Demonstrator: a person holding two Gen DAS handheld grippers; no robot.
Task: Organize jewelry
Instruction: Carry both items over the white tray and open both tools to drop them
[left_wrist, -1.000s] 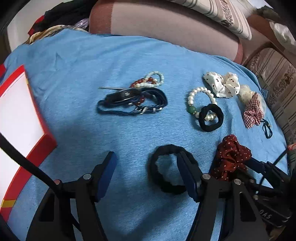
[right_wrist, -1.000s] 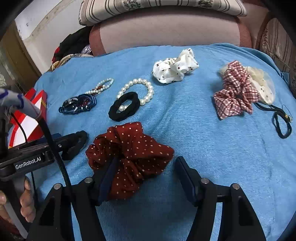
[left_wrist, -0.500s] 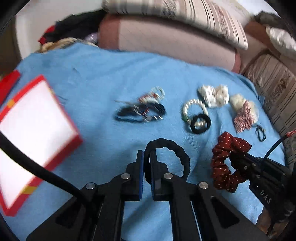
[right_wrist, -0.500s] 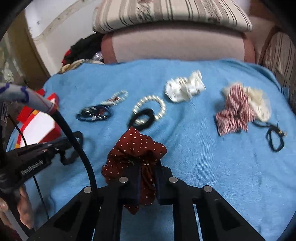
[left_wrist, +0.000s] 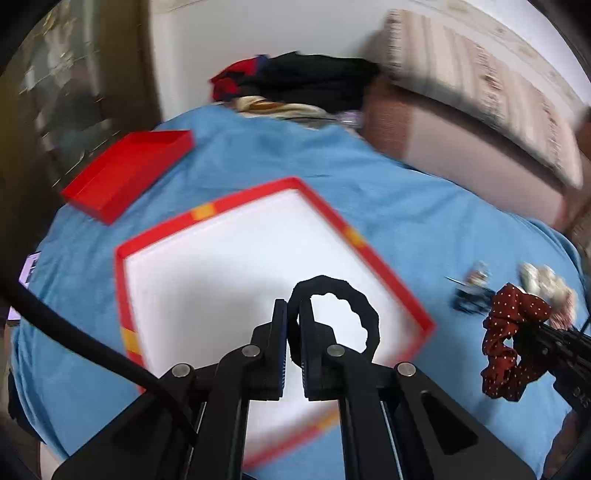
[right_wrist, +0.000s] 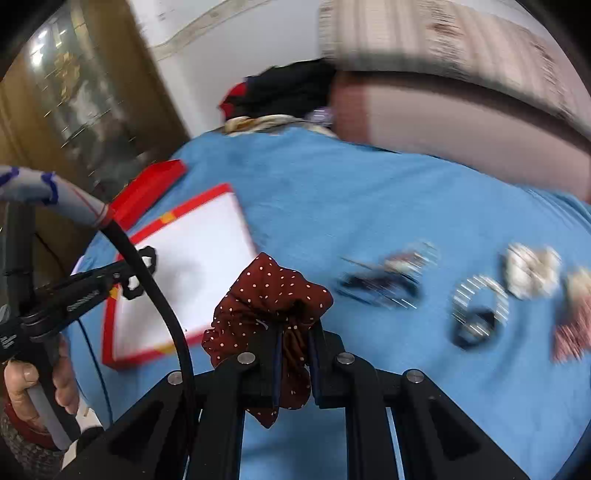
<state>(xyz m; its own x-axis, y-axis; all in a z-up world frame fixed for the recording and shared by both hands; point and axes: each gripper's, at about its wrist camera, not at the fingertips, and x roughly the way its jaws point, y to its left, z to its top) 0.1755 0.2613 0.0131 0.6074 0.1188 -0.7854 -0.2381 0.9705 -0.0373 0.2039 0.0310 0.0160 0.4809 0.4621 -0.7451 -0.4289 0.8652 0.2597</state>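
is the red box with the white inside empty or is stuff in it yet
Empty as far as visible: the red box shows only bare white lining; the black hair tie hangs clamped in the left tool.

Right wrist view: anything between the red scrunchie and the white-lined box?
No objects. In the right wrist view only bare blue cloth separates the red scrunchie, held in the right gripper, from the box.

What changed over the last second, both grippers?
Both closed and lifted: left gripper took the black hair tie and swung left over the red-rimmed box; right gripper took the dark red dotted scrunchie and followed. The rest of the jewelry stayed on the blue cloth.
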